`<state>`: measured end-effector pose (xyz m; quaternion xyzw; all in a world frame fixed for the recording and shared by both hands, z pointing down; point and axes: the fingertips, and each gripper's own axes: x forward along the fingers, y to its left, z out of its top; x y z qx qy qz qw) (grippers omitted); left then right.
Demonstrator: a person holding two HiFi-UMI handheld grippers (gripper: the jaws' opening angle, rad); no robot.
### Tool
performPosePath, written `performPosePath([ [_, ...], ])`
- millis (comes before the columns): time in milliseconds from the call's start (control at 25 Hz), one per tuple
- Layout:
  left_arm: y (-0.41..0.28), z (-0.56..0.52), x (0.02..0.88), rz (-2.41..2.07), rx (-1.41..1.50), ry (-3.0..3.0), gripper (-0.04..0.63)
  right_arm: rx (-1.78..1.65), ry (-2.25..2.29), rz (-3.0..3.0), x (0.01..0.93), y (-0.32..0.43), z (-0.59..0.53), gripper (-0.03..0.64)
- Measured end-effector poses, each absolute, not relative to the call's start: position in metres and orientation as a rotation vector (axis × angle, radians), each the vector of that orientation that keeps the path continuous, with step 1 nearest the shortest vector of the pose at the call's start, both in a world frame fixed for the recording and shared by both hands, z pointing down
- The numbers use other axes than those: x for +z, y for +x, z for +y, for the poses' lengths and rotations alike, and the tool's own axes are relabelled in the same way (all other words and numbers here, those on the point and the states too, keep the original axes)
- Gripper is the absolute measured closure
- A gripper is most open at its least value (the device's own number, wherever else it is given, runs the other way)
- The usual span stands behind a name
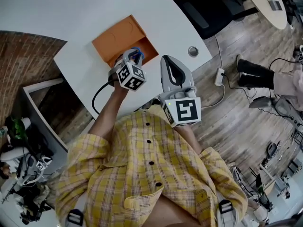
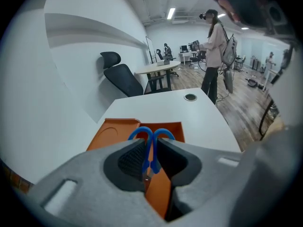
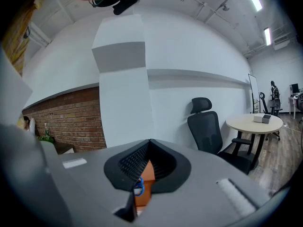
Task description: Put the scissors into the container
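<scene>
Left tongs [image 2: 150, 144] clamp scissors [image 2: 153, 155] above container [image 2: 111, 135] | right tongs [image 3: 149, 143] closed, empty

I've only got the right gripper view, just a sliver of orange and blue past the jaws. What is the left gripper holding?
Observer: The left gripper is shut on the scissors, with the blue handles sticking out past its jaws.
Operator: Where is it relative to the container?
Observer: The head view shows its tip over the nearer part of the orange container, on the white table.
Operator: And my right gripper?
Observer: The right gripper hangs just right of the left one, over the table beside the container.
</scene>
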<state>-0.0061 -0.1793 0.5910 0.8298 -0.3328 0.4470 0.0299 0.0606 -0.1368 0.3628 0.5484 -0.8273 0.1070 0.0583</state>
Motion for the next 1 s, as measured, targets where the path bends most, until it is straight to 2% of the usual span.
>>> performPosePath([
  [1000,-0.008,-0.191,0.660,-0.878,1.427,2.487,0.509,0.341,1.676,-2.470,0.370,0.065,-0.144,0.611],
])
